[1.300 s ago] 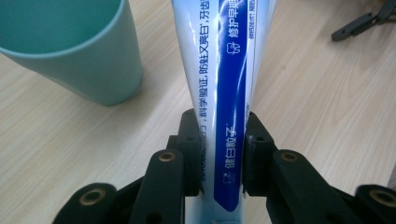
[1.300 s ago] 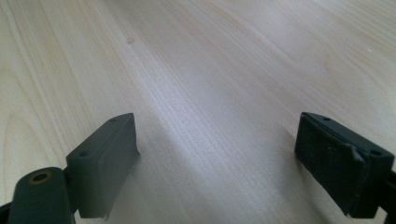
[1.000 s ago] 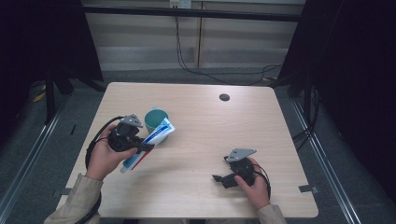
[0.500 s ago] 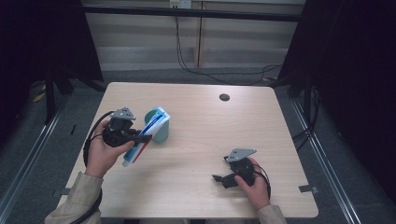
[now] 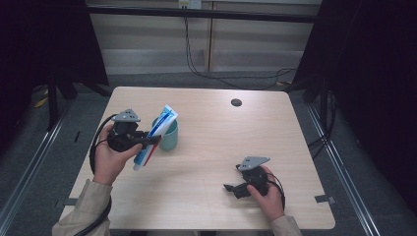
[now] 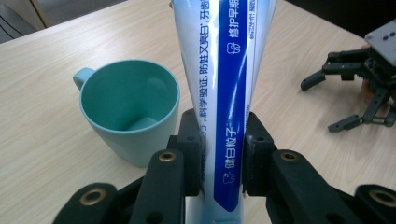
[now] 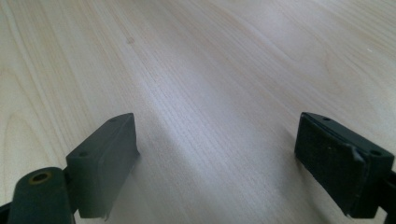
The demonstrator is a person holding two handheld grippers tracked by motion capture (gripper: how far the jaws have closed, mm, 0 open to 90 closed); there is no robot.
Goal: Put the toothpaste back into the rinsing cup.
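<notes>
A white and blue toothpaste tube (image 5: 153, 135) is clamped in my left gripper (image 5: 150, 140), tilted so its flat end leans over the teal mug (image 5: 169, 139). In the left gripper view the tube (image 6: 224, 93) rises between the black jaws of that gripper (image 6: 223, 161), with the empty mug (image 6: 128, 109) just to its left, handle pointing away. My right gripper (image 5: 235, 189) rests low over the table's front right, open, nothing between its jaws (image 7: 217, 158). It also appears in the left gripper view (image 6: 341, 100), far right.
A small dark round hole or grommet (image 5: 236, 102) sits near the wooden table's (image 5: 211, 147) far edge. Cables trail off both grippers. Metal rails run along the floor on either side of the table.
The left gripper has carried the tube up and leftward, tipping it more upright beside the mug. The right gripper has stayed put.
</notes>
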